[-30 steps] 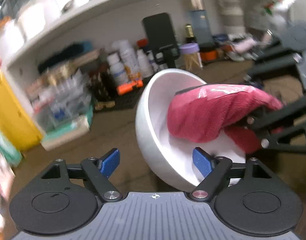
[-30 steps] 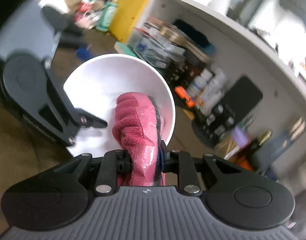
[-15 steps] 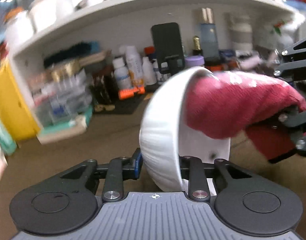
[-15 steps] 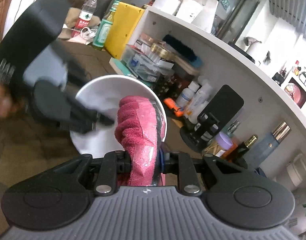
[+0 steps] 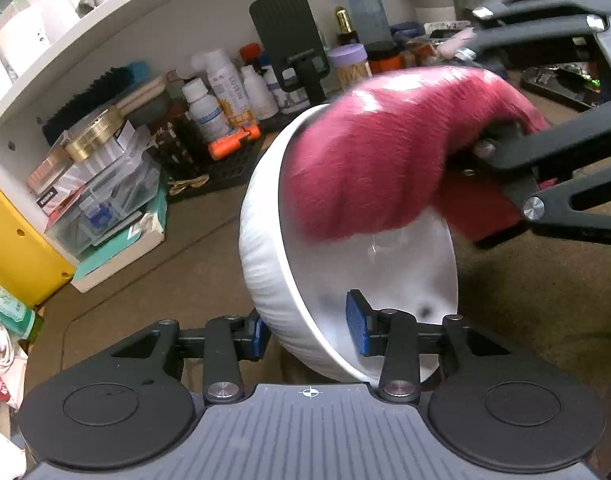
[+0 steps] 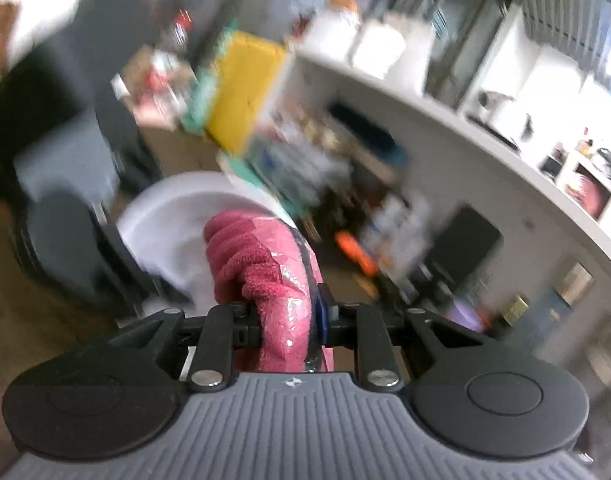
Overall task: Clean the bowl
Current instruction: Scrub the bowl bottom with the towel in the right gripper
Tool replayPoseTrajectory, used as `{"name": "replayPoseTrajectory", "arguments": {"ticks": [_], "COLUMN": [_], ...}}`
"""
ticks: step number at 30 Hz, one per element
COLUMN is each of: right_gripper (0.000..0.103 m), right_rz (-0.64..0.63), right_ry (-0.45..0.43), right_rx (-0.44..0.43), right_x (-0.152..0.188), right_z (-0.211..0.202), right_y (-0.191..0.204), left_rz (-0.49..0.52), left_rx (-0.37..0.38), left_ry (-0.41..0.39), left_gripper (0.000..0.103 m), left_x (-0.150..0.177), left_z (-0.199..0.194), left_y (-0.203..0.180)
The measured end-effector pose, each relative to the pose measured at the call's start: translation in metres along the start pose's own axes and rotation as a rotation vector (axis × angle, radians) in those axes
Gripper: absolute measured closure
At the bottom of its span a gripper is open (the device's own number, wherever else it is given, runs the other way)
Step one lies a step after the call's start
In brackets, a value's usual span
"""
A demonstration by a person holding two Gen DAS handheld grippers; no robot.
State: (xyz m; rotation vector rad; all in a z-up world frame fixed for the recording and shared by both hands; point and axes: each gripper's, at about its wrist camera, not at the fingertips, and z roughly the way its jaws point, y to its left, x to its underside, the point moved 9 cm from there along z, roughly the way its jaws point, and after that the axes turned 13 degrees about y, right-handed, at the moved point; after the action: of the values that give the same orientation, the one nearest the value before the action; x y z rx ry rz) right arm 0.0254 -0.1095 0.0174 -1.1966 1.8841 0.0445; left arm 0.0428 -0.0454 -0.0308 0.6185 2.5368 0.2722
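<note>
A white ribbed bowl (image 5: pixel 273 248) is tilted on its side above the brown tabletop, its mouth facing right. My left gripper (image 5: pixel 307 332) straddles its lower wall, one blue pad outside and one inside. Both pads touch it while the jaws are opening. A red fluffy cloth (image 5: pixel 385 152) is pushed into the bowl's upper half and spills over the rim. My right gripper (image 5: pixel 497 168) comes in from the right, shut on the cloth. In the blurred right wrist view the cloth (image 6: pixel 249 248) sits between the shut jaws of the right gripper (image 6: pixel 289 312), with the bowl (image 6: pixel 173 216) behind it.
A white shelf (image 5: pixel 153 24) curves along the back. Under it stand white bottles (image 5: pixel 213 100), a black phone stand (image 5: pixel 293 40), clear plastic boxes (image 5: pixel 101 184) and an orange tool (image 5: pixel 233 142). A yellow box (image 5: pixel 13 248) stands at the left. Brown tabletop (image 5: pixel 165 280) lies below the bowl.
My left jaws went from wide apart to pinching the bowl's wall, then spread a little as the bowl turned its inside toward me. The cloth moved up toward the rim.
</note>
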Motion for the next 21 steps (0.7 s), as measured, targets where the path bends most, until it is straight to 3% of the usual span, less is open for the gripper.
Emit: {"name": "replayPoseTrajectory", "arguments": {"ticks": [5, 9, 14, 18, 21], "right_gripper": [0.081, 0.081, 0.081, 0.081, 0.082], "right_rz": [-0.19, -0.186, -0.108, -0.127, -0.194], "right_ry": [0.083, 0.214, 0.153, 0.06, 0.068], "right_rx": [-0.13, 0.053, 0.115, 0.046, 0.008], "right_x": [0.014, 0.03, 0.006, -0.016, -0.016], "right_z": [0.005, 0.02, 0.02, 0.013, 0.01], "right_y": [0.035, 0.013, -0.007, 0.005, 0.025], "left_rz": [-0.025, -0.055, -0.068, -0.086, -0.091], "left_rx": [0.02, 0.01, -0.02, -0.026, -0.032], "left_ry": [-0.007, -0.011, -0.008, -0.009, -0.012], "left_gripper": [0.057, 0.057, 0.057, 0.056, 0.056], "left_x": [0.002, 0.003, 0.002, 0.002, 0.002], "left_z": [0.003, 0.003, 0.001, 0.001, 0.001], "left_y": [0.004, 0.005, 0.003, 0.003, 0.002]}}
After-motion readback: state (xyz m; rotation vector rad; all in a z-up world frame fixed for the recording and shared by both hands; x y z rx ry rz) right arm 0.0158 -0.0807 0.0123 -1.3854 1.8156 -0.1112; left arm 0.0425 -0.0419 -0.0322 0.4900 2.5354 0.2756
